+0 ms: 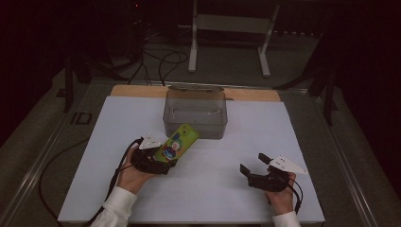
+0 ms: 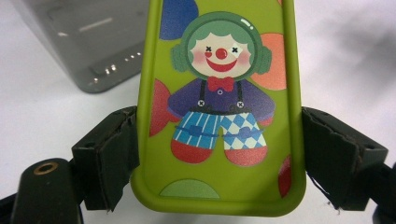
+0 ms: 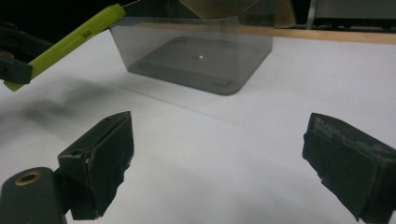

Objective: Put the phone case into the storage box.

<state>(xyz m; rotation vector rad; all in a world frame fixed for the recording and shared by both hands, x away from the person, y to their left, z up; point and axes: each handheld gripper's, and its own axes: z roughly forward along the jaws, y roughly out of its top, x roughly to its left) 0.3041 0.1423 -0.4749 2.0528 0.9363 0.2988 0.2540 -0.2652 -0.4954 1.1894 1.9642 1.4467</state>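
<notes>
Green phone case (image 2: 219, 107) (top cut off) clamped by left gripper (image 2: 219, 154).

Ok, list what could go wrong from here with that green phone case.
1. The left gripper pinches the green phone case only by its side edges near one end, so the long free end could tilt or slip out.
2. The case's far end sits close to the rim of the grey bin; it might catch the wall rather than drop inside.
3. The right gripper stands open and apart, so nothing backs up a slip.
</notes>
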